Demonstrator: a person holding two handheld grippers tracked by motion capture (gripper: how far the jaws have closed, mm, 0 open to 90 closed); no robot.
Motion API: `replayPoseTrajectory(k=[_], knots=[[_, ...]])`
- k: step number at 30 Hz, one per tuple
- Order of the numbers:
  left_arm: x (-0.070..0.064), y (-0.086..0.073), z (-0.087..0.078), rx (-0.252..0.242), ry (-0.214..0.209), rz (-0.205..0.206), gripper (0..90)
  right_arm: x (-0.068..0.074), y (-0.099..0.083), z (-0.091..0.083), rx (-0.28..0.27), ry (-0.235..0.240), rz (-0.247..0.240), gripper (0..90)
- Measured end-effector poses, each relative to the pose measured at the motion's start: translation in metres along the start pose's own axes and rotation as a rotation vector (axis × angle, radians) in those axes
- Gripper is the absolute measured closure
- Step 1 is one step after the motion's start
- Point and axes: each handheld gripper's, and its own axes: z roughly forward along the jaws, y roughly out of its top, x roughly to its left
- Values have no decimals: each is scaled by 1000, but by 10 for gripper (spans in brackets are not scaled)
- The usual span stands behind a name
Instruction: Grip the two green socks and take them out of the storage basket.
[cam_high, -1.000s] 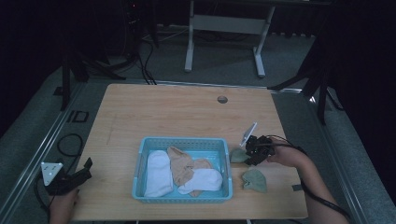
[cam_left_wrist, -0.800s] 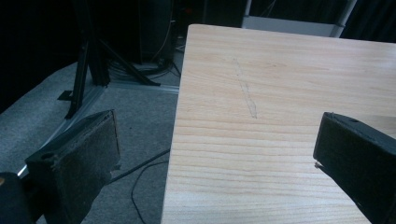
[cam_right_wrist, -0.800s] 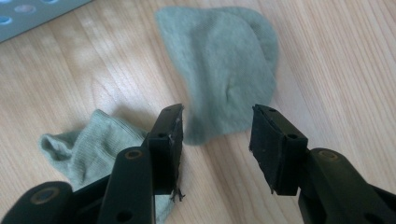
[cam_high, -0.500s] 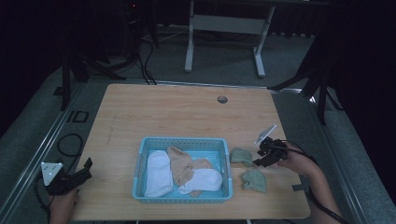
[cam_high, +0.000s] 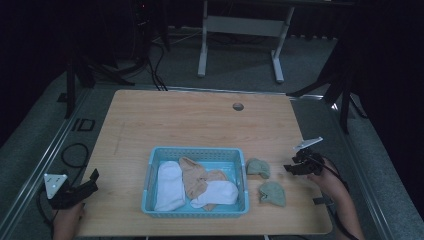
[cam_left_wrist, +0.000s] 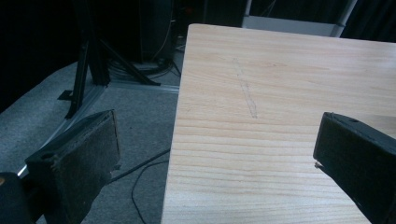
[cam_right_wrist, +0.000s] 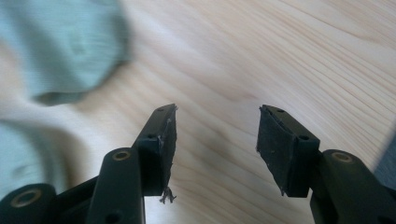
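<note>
Wooden table (cam_high: 200, 125), dark room: two green socks (cam_high: 258, 167) lie right of the blue basket (cam_high: 196, 153).
Right gripper (cam_high: 292, 169) hovers open and empty beside them; left gripper (cam_high: 90, 181) open at the near-left edge. Soft, light cloth—pinch a bunched fold.

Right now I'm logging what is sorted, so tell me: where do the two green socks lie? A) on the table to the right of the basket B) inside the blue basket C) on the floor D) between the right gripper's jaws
A: both green socks lie on the bare table just right of the blue basket, and the right gripper beside them is open and holds nothing.
</note>
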Motion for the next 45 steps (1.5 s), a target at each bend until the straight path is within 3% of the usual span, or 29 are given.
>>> replayPoseTrajectory(k=[1, 2, 7, 13, 15, 17, 20, 25, 30, 34, 36, 45], knots=[[0, 0, 0, 0, 0, 1, 7, -4, -6, 0, -15, -38, 50, 463], [0, 0, 0, 0, 0, 1, 7, -5, -8, 1, -17, -55, 69, 462], [0, 0, 0, 0, -1, 1, 7, -5, -19, 5, -39, -89, 121, 434], [0, 0, 0, -1, -1, 0, 7, -2, -35, 10, -122, -139, 228, 281], [0, 0, 0, -1, -1, -1, 7, 0, -40, 11, -166, -142, 260, 226], [0, 0, 0, -1, -1, -2, 7, 2, -46, 10, -208, -135, 278, 116], [0, 0, 0, -1, -1, -1, 7, 3, -55, 10, -263, -121, 326, 108], [0, 0, 0, 0, -3, -2, 7, 2, -69, 4, -359, -180, 387, 105], [0, 0, 0, -3, -2, -4, 7, 9, -80, -6, -469, -267, 406, 105], [0, 0, 0, -1, -2, -1, 7, 13, -89, -11, -557, -326, 380, 105], [0, 0, -1, -2, -2, 2, 7, 14, -92, -12, -579, -331, 389, 105], [0, 0, -1, -5, -5, 4, 7, 16, -93, -8, -567, -344, 391, 106]])
